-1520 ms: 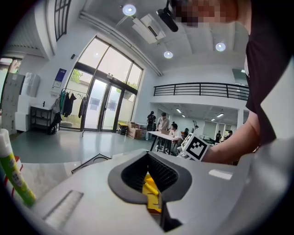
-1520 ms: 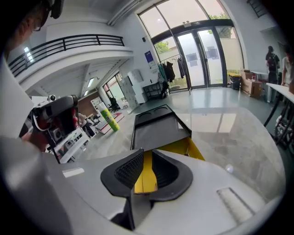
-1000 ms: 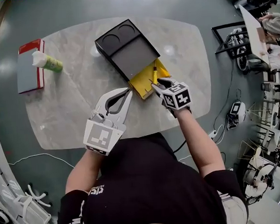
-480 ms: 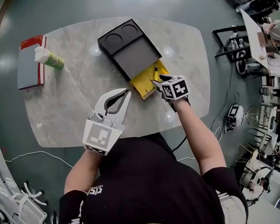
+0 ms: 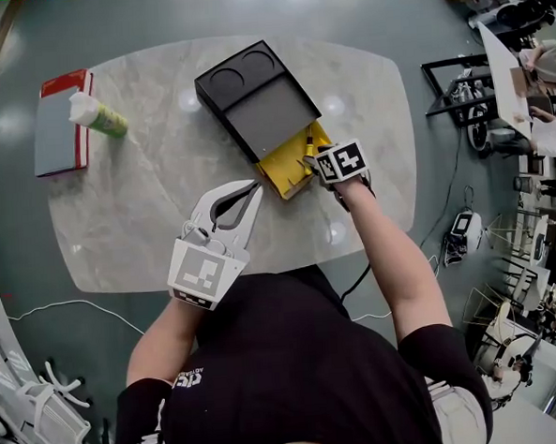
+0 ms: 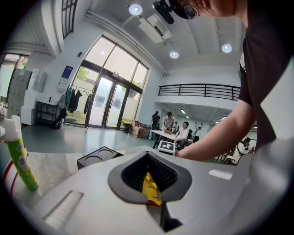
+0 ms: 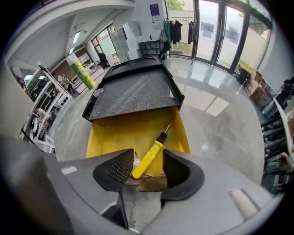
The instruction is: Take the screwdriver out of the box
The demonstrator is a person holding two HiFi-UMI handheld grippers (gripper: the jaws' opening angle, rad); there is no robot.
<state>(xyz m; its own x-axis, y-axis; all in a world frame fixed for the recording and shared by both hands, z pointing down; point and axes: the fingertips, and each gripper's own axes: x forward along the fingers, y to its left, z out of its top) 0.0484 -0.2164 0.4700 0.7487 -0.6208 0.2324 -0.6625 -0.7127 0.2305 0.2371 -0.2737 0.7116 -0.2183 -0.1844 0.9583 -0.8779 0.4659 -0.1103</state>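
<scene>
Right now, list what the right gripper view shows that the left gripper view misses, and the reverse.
Only the right gripper view: the yellow screwdriver lying in the yellow box, its handle between the right tool's jaws, which have just been opening. Only the left gripper view: the person's forearm and the marker cube on the right tool. Both: the yellow box, its black lid, the green bottle.

No words or numbers can be read. The left gripper (image 5: pixel 254 186) and the right gripper (image 5: pixel 310 164) bear only black-and-white square patterns. White print on the person's black sleeve (image 5: pixel 175 387), behind the left gripper, is illegible.
</scene>
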